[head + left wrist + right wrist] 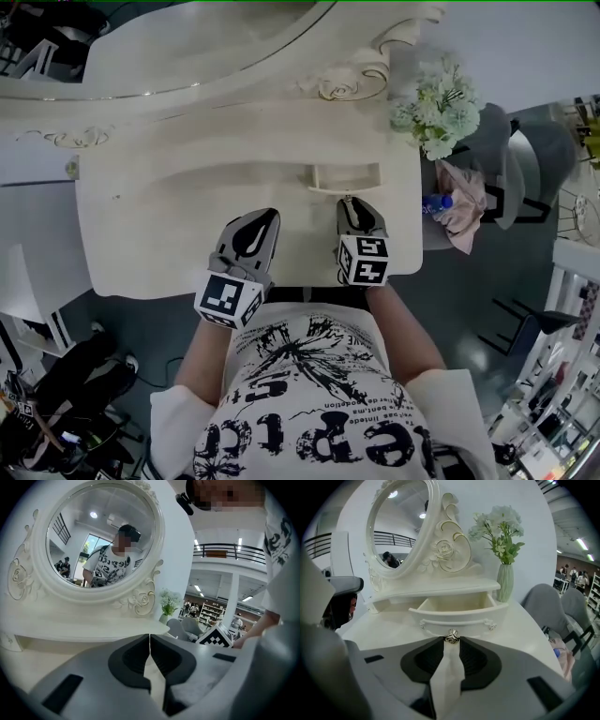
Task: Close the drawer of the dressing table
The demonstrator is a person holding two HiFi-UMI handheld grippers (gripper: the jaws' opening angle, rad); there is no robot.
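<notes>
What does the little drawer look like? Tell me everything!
The drawer is small, cream-white and looks like painted wood, with a curvy front, a carved trim and a shiny round knob. It is pulled out and looks empty, under the dressing table's mirror shelf. The right gripper's closing jaws flank the knob; whether they pinch it is unclear.
</notes>
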